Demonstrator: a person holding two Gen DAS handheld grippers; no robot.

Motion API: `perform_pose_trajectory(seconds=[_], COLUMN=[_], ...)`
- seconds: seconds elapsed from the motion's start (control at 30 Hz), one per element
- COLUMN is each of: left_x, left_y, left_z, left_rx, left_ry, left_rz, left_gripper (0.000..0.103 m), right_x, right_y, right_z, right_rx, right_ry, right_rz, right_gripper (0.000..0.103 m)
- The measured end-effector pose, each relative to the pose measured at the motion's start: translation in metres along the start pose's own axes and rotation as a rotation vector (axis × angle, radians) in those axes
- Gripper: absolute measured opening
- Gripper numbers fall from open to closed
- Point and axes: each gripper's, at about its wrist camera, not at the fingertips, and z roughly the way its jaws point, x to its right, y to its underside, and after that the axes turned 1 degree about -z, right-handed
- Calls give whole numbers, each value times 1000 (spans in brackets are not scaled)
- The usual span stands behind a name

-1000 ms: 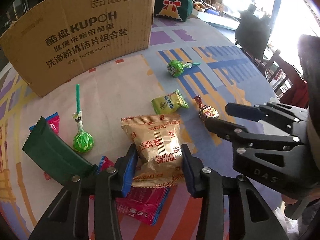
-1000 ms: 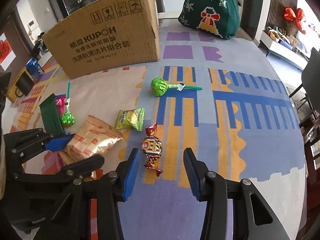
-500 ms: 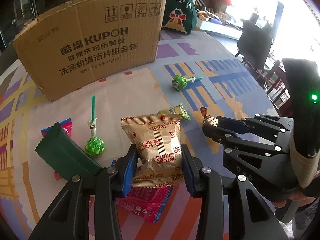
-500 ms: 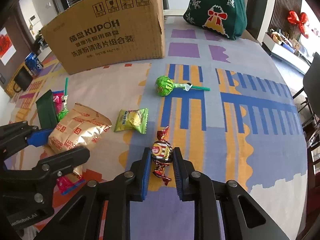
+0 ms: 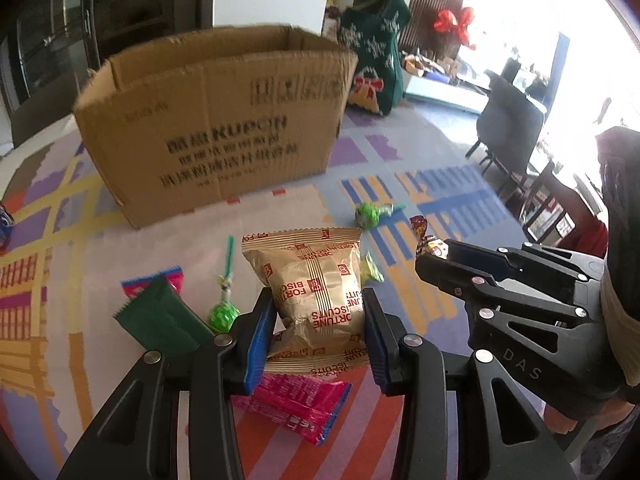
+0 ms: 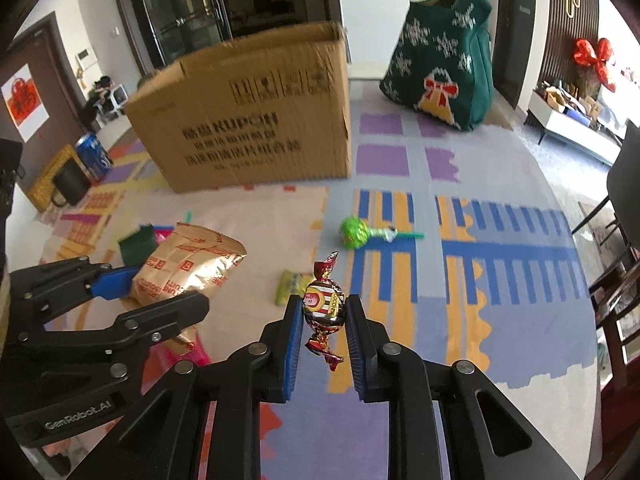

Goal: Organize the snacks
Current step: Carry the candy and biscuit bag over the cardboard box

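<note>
My left gripper (image 5: 318,312) is shut on a gold biscuit packet (image 5: 312,276) and holds it above the table. My right gripper (image 6: 321,320) is shut on a red-and-gold wrapped candy (image 6: 324,304), also lifted; the candy shows in the left wrist view (image 5: 430,244) too. An open cardboard box (image 5: 216,136) (image 6: 256,120) stands at the back. On the patterned cloth lie two green lollipops (image 5: 223,312) (image 6: 354,232), a yellow-green sachet (image 6: 292,286), a dark green packet (image 5: 160,320) and pink packets (image 5: 304,404).
A green Christmas bag (image 6: 444,60) stands right of the box. A blue can (image 6: 92,156) and a black cup (image 6: 70,182) sit at the far left. Chairs (image 5: 508,120) stand beyond the table's right edge.
The right gripper closed on the wrapped candy and lifted it. Both grippers have risen and tilted up toward the box, each carrying its snack.
</note>
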Motion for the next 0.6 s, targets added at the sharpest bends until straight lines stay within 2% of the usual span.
perform_pose_trajectory(seconds=[0.6], left_x=[-32], left_y=[-45], left_z=[-58], left_rx=[194], left_ry=[-58], left_rz=[-38], left_gripper=[41], right_x=[-25], right_y=[-54], right_z=[-33], right_rx=[156], right_ry=[-66], right_rz=[0], right_gripper=[23])
